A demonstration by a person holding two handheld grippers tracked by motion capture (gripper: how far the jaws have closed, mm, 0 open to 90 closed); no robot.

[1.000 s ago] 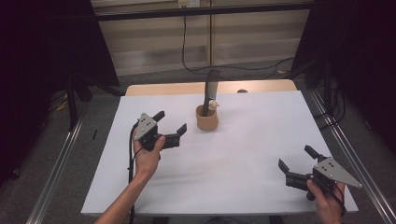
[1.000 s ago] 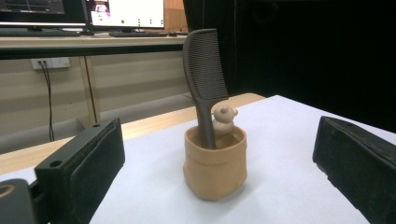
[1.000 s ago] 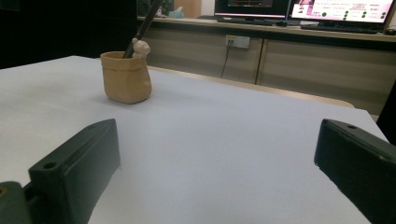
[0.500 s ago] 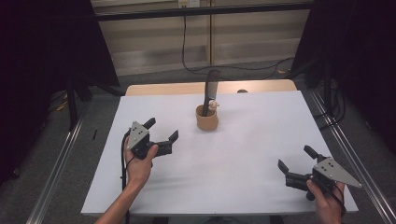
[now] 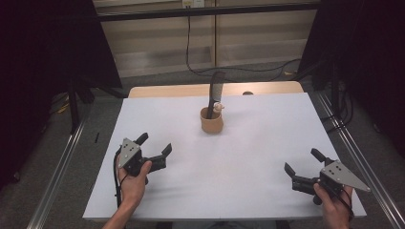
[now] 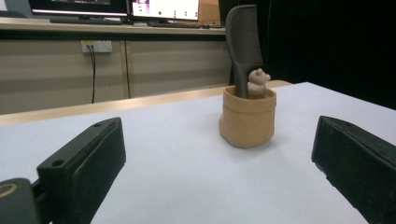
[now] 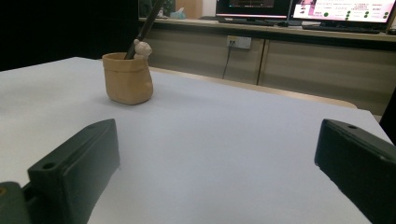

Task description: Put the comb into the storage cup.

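Since the earlier frames, the left tongs (image 5: 154, 149) have been drawn back from beside the tan cup (image 5: 211, 120) toward the near left of the bench (image 5: 267, 119), while the right tongs (image 5: 303, 162) have been kept low at the near right corner. Both pairs are held spread wide with nothing between the jaws, as is plain in each gripper view, where bare white surface is seen between the black jaws. Both pairs are pointed roughly at the cup, which is stood upright at the middle of the far half of the bench, well apart from either. A dark comb (image 5: 216, 93) is stood in it, handle down and leaning slightly, with a small bear-shaped figure (image 5: 218, 107) tucked at the rim beside it.

The work in hand is judged to be over at the cup, or paused, with both pairs withdrawn. If the cup is to be approached again, it should be steadied by one pair at its soft-looking wall (image 6: 247, 121) while the comb is taken high on its spine by the other. The lift should be made straight along the lean, so that the cup is not tipped and the figure not dragged out.
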